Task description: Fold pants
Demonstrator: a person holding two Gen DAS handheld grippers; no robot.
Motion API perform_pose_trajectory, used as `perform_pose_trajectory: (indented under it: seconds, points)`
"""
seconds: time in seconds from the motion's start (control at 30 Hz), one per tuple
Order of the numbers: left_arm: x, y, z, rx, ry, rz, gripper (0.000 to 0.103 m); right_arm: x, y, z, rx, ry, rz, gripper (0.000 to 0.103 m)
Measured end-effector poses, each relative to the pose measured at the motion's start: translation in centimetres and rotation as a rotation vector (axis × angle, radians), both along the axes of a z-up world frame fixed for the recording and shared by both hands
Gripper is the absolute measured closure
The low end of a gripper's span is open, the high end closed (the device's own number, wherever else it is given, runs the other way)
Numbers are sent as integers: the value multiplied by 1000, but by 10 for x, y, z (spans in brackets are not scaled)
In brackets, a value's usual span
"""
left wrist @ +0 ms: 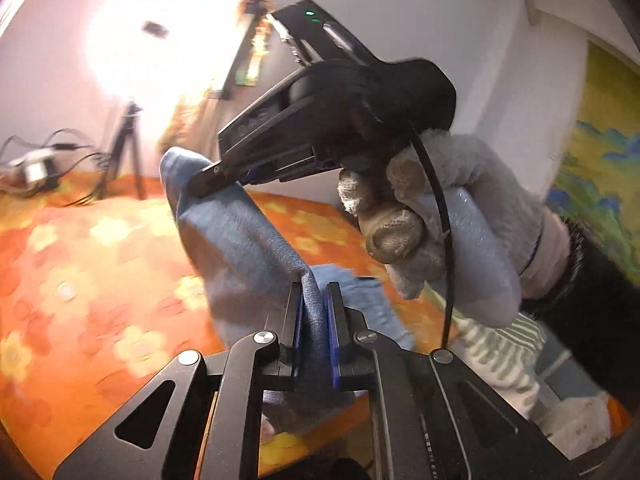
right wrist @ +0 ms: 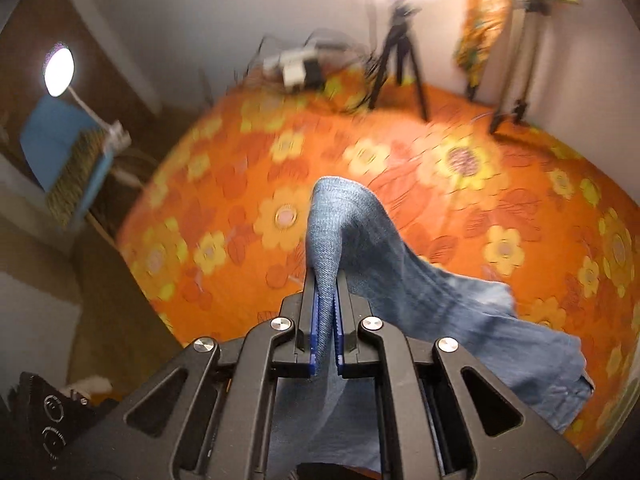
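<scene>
The pants [left wrist: 240,240] are blue denim, lifted off an orange flowered bedspread [left wrist: 80,260]. My left gripper [left wrist: 314,288] is shut on a fold of the denim, which stands pinched between its blue pads. In the same view the right gripper [left wrist: 208,182], held by a gloved hand [left wrist: 460,208], is shut on another part of the cloth, higher and farther away. In the right wrist view the right gripper [right wrist: 327,280] clamps a raised peak of the pants [right wrist: 420,292]; the rest drapes down to the right onto the bedspread [right wrist: 460,180].
A black tripod [right wrist: 398,52] and a light stand [right wrist: 516,64] stand at the far side of the bed. A white box with cables [right wrist: 298,66] lies beside them. A lamp [right wrist: 59,72] and a blue chair [right wrist: 60,152] are left of the bed. Striped cloth [left wrist: 504,356] lies at the right.
</scene>
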State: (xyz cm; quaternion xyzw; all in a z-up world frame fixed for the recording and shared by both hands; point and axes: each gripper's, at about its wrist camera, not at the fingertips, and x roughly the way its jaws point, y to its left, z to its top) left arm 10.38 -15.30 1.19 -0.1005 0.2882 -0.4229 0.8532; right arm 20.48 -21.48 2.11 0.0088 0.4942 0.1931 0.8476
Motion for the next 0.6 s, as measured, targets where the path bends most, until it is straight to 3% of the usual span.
perform_pose_trajectory:
  seconds: [0.13,0.27,0.47,0.6]
  points:
    - [-2,-16,18,-24,-2,-63,86,-22,-68,20,67,-64,-85,98]
    - [-3,-25,20,34,-42,-59,86,-43,-152,11,126,-67,-203,98]
    - [22,-53,-26,183,42,-48,86,-70,-255,-30,192,-59,-334,98]
    - [36,-81,-69,255,125,-92,86,-78,-308,-71,211,-31,-416,98]
